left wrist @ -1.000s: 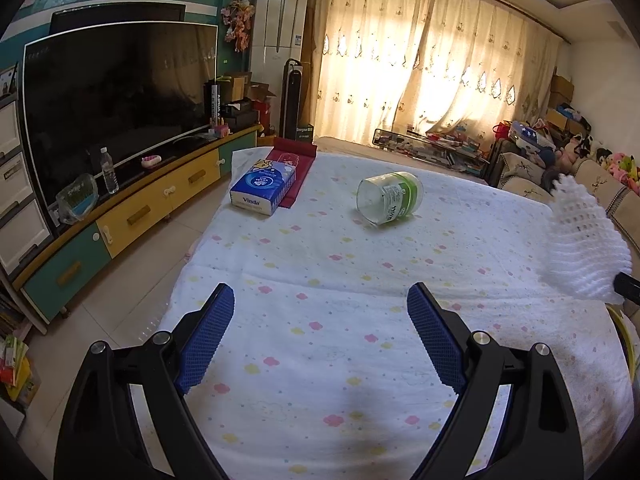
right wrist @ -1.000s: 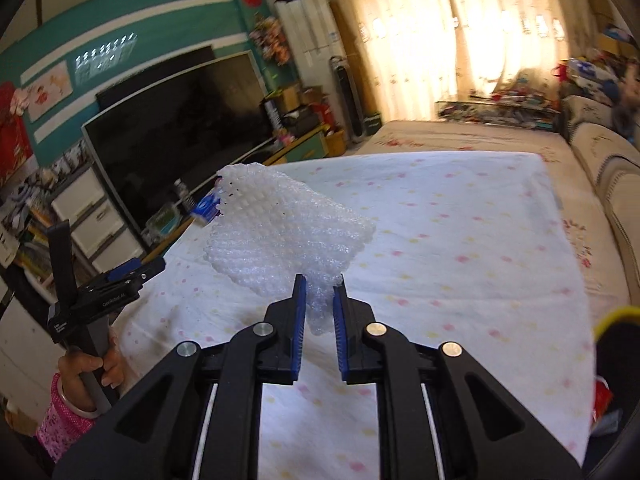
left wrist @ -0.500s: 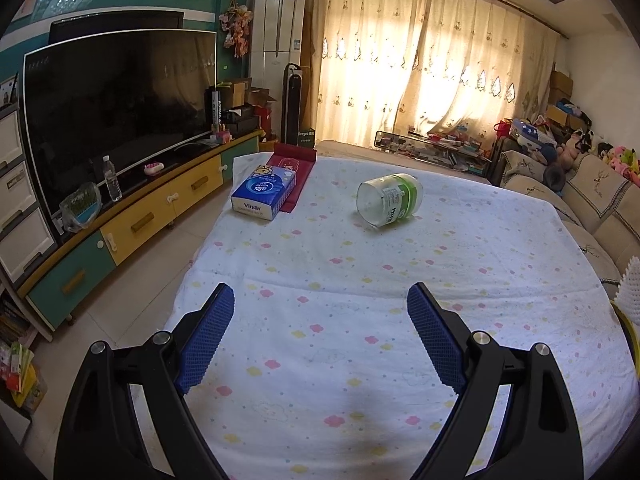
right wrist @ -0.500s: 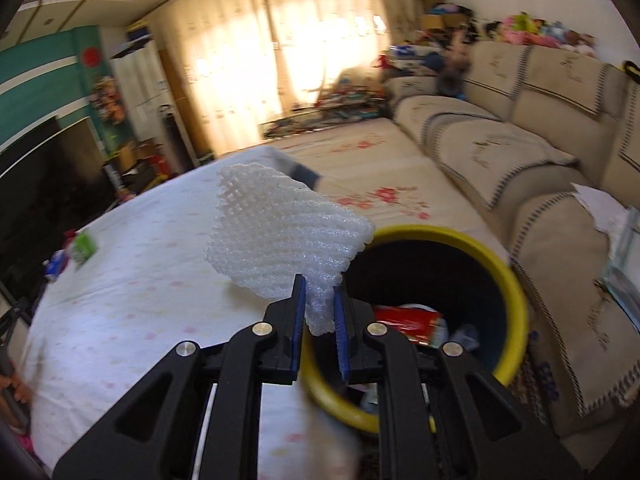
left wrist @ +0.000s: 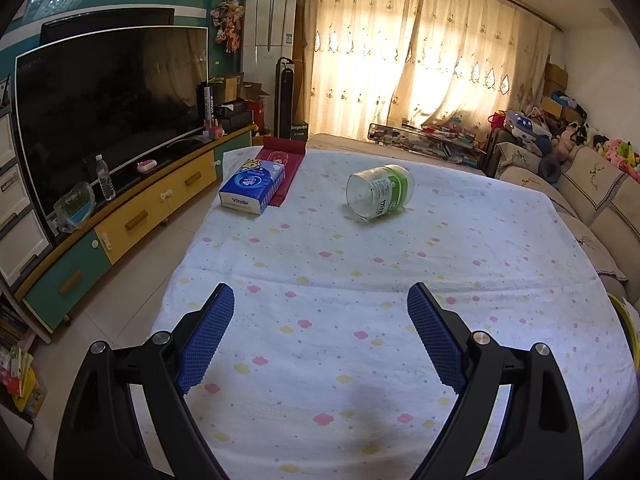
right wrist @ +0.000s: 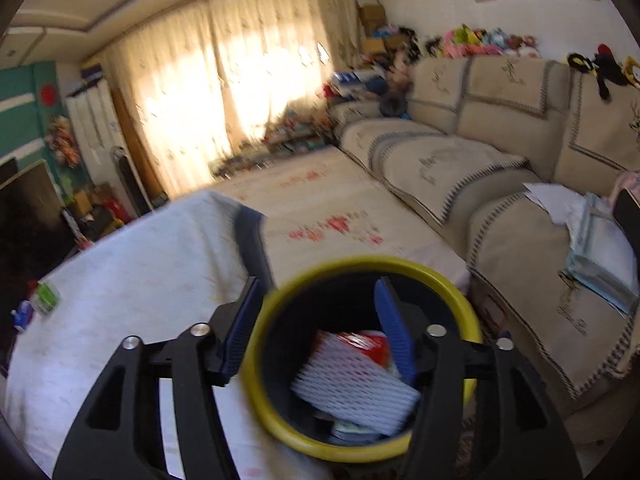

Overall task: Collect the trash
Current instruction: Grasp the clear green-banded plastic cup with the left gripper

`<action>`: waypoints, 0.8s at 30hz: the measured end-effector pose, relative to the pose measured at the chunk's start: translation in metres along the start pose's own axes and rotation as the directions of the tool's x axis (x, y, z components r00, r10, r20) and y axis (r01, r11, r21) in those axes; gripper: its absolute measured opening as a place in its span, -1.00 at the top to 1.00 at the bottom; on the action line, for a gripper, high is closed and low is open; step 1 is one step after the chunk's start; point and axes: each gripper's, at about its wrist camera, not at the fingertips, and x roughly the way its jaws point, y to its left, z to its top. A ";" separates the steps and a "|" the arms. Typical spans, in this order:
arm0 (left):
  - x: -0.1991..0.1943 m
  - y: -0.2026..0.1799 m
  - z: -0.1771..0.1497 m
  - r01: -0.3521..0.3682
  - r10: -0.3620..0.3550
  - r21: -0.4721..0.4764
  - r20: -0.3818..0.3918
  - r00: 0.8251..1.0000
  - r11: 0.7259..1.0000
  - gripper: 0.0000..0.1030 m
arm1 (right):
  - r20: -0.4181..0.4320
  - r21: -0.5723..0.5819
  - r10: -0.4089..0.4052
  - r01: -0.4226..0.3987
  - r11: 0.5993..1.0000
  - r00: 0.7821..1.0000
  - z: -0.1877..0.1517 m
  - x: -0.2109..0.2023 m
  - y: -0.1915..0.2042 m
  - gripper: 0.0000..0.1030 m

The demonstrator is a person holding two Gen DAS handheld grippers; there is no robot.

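Note:
My right gripper [right wrist: 320,326] is open and empty above a black bin with a yellow rim [right wrist: 420,270]. The white foam net [right wrist: 352,392] lies inside the bin on red packaging [right wrist: 370,340] and other trash. My left gripper [left wrist: 320,334] is open and empty over the near part of the table with the white dotted cloth [left wrist: 380,280]. A clear jar with a green label [left wrist: 380,197] lies on its side at the far middle of the table. The bin's rim shows at the right edge in the left wrist view [left wrist: 628,320].
A blue Vinda tissue box [left wrist: 253,186] and a red mat [left wrist: 285,160] sit at the table's far left corner. A TV cabinet [left wrist: 120,220] stands left of the table. A beige sofa [right wrist: 520,200] runs along the right, close behind the bin.
My right gripper swung from the table to above the bin, opened and let go of the foam net, which now lies in the bin. The left gripper has stayed still.

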 end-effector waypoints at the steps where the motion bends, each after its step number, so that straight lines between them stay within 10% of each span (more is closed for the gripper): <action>1: 0.002 -0.002 0.000 0.006 -0.006 0.007 -0.015 1.000 1.000 -0.69 | 0.028 -0.016 0.043 -0.042 0.999 0.999 0.001 -0.005 0.014 -0.20; 9: 0.021 -0.032 0.027 0.025 -0.016 0.163 -0.056 0.998 0.986 -0.69 | 0.058 -0.222 0.265 -0.247 0.943 0.962 -0.016 -0.008 0.115 -0.31; 24: 0.127 -0.052 0.102 0.127 -0.090 0.321 -0.127 0.988 0.939 -0.69 | 0.043 -0.280 0.278 -0.255 0.925 0.960 -0.020 -0.005 0.138 -0.47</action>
